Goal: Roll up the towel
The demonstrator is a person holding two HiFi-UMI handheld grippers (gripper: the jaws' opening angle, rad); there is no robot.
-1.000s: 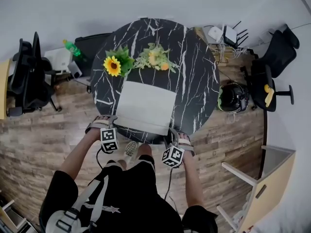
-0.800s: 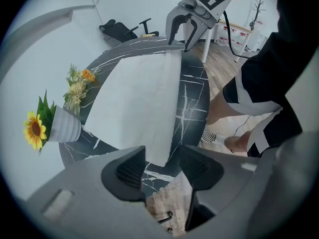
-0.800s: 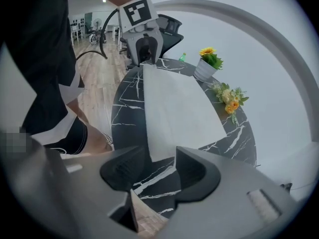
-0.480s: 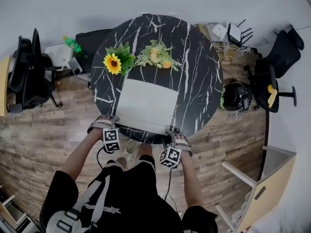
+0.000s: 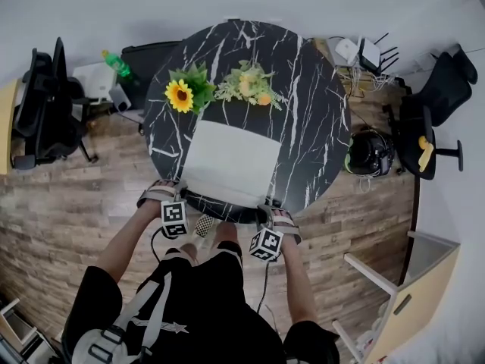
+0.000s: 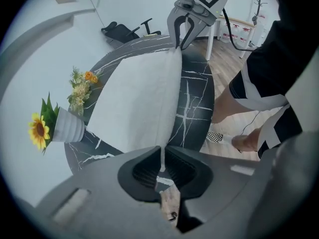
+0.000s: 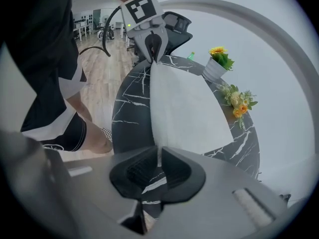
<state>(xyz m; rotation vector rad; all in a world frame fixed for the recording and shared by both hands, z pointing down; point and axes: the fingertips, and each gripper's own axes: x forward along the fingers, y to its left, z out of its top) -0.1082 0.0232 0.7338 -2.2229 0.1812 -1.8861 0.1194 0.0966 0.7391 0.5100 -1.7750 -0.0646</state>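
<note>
A white towel (image 5: 231,161) lies spread flat on the round black marble table (image 5: 311,127). My left gripper (image 5: 180,197) is at the towel's near left corner. In the left gripper view its jaws (image 6: 162,159) are shut on the towel (image 6: 137,101) edge, having just been closing. My right gripper (image 5: 270,207) is at the near right corner. Its jaws (image 7: 158,164) have likewise just been closing and pinch the towel (image 7: 184,108) edge. Each gripper view shows the other gripper, the right (image 6: 182,36) and the left (image 7: 152,49), biting the same near edge.
A sunflower in a white pot (image 5: 180,95) and a bunch of flowers (image 5: 246,86) stand on the table beyond the towel's far edge. Office chairs (image 5: 45,105) (image 5: 428,120), a green bottle (image 5: 115,63) and a dark helmet-like thing (image 5: 367,152) surround the table on the wooden floor.
Both grippers stay at the towel's near corners, and the towel lies flat as before. The head view has shifted slightly.
</note>
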